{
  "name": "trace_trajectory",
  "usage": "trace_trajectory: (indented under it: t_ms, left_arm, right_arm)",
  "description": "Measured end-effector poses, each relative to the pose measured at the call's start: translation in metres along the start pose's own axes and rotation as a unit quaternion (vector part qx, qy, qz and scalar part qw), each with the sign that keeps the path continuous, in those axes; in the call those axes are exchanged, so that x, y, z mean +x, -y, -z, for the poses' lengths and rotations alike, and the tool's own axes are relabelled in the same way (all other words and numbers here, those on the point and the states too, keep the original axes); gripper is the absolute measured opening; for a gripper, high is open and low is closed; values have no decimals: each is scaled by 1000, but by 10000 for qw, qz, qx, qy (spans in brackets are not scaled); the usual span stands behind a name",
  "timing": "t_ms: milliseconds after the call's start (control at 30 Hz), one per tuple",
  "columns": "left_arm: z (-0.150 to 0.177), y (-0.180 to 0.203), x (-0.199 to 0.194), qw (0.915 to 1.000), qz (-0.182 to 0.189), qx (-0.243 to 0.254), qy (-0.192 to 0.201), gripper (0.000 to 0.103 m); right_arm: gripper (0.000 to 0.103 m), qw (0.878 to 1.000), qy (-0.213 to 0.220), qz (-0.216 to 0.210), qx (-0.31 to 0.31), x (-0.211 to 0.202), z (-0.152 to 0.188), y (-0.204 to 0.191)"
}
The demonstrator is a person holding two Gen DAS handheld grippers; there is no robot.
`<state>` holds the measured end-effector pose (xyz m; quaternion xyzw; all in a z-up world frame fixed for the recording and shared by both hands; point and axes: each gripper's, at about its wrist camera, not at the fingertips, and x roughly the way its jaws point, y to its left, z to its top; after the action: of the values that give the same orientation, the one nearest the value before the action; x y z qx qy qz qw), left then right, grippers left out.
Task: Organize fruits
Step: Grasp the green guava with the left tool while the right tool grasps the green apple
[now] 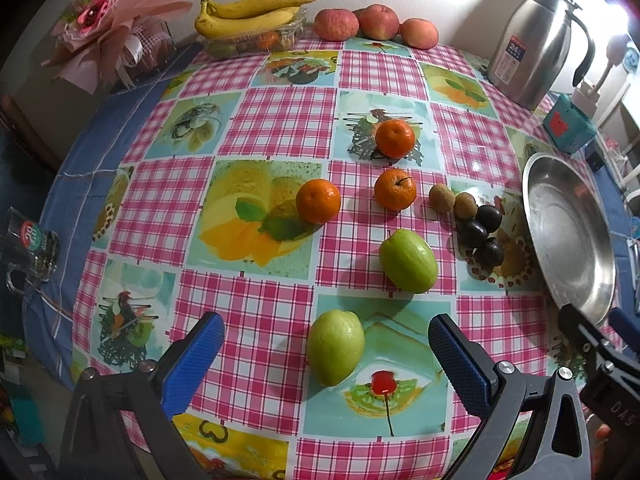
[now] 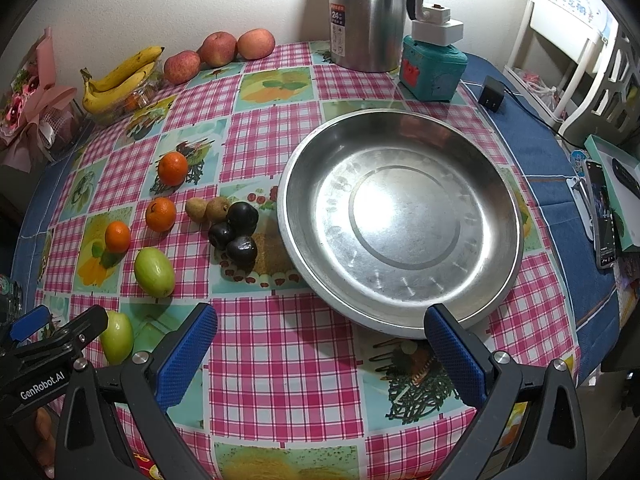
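My left gripper [image 1: 326,344] is open, its blue pads either side of a green fruit [image 1: 335,347] lying on the checked tablecloth. A second green fruit [image 1: 408,261] lies just beyond. Three mandarins [image 1: 318,201] [image 1: 395,189] [image 1: 395,138], two small brown fruits [image 1: 442,197] and three dark plums [image 1: 473,233] sit further out. An empty steel basin [image 2: 400,224] stands in the right wrist view. My right gripper [image 2: 320,344] is open at the basin's near rim, holding nothing. The left gripper [image 2: 52,336] shows at that view's lower left.
Bananas [image 1: 248,12] on a clear plastic box and three apples [image 1: 376,24] line the back wall. A steel thermos jug [image 2: 368,16] and a teal box [image 2: 432,68] stand behind the basin. A flower bouquet [image 1: 104,24] sits back left, a glass mug [image 1: 28,244] at the left edge, a phone [image 2: 602,216] far right.
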<state>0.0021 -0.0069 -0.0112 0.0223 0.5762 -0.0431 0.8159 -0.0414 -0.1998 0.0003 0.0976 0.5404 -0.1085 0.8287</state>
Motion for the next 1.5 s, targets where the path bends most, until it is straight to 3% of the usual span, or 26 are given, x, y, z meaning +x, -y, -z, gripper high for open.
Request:
trace_trajectory:
  t_ms: [167,433,633,933,1000,1133,1200,1333,1500]
  left_arm:
    - [-6,-7,-2,9999,107,9,-36,103]
    - [-13,-19,5,9989,98,459,-20,103]
    - [-14,-24,16,9959,361,832,-1,103]
    - [3,-12,41,9883,639,1271,-542,101]
    - [7,-9,48,9875,689,1257,-658,91]
    - [10,-7,57,9864,872,1156,-781,83]
    - [11,-9,60,9865,902,1108,-796,72]
    - [11,-15,62,9867,1001,1033,-754,60]
    - [11,-19,61,9843,1223,1033,-742,42]
  right_arm:
    - [103,9993,17,-346,-125,1,-4,-12]
    - [103,9957,167,-901,-125,-1,-17,-31]
    - [103,9930,68,-1147,-255,10,-25,-49]
    - [103,9904,-290,-1233,-559,37,-32,-78]
    - [103,9895,-341,-1255,-628,40,-33,-84]
    - [102,9879,-460,-1261,-783,48,-33,-93]
    - [99,9868,-541,-1275,-833,52,-34,-97]
    - [90,9838,-733,-1334,-943,64,-34,-108]
    - [88,9807,-856,-1405,-1058,71,-33,-122]
